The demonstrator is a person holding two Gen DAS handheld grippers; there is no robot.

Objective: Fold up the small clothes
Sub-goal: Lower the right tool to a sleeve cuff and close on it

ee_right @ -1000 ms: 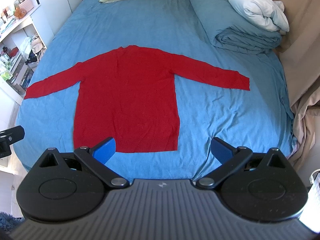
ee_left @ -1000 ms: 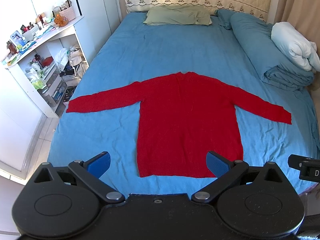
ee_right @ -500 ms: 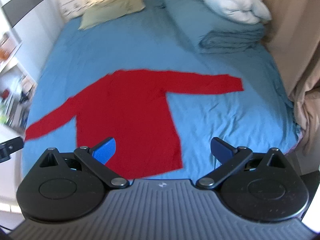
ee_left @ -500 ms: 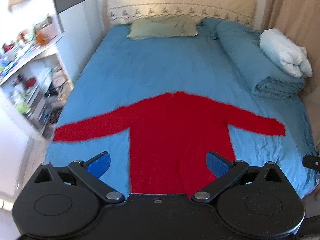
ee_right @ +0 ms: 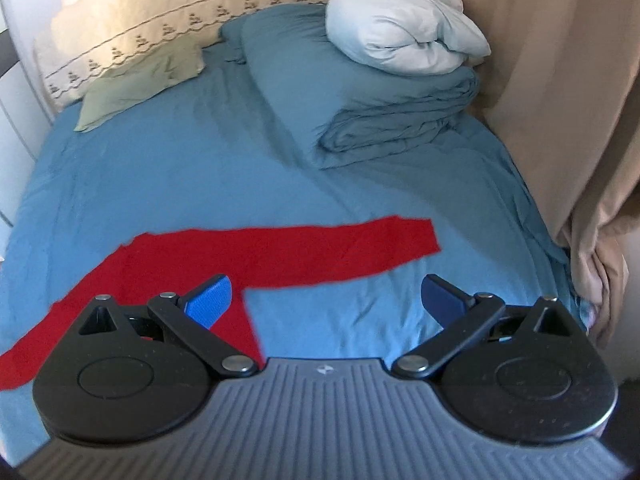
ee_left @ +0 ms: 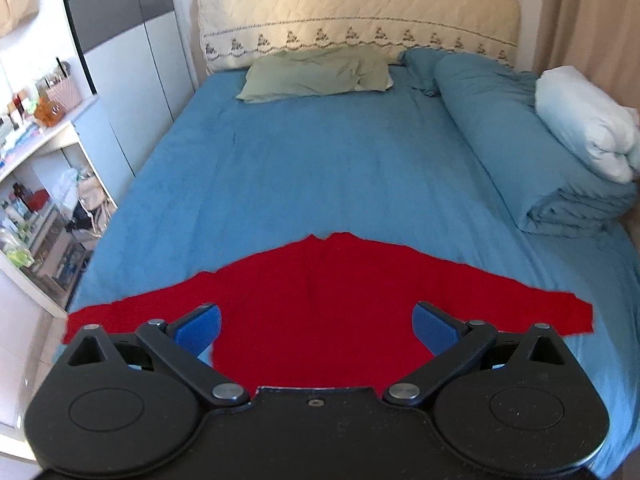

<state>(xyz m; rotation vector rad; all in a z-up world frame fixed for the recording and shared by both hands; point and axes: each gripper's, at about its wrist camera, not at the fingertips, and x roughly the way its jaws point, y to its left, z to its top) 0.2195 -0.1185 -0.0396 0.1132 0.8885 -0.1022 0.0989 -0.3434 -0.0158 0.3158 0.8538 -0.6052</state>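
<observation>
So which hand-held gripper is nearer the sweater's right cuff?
Right. The right hand-held gripper faces that sleeve's cuff; the left hand-held gripper sits over the sweater body.

A: Garment?
B: Red long-sleeved sweater point(ee_left: 320, 300), knit, lying flat on the blue bed sheet point(ee_left: 320, 168)

A: Pose?
B: Unfolded, both sleeves spread sideways, neckline toward the headboard point(ee_left: 356, 12)

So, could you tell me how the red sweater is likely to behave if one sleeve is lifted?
The sweater lies flat and thin on the sheet, so it is probably floppy: a lifted sleeve should drape and sag. It looks like light knit, so likely easy to raise. The sheet looks soft and matte, so the body may stay put rather than slide.
</observation>
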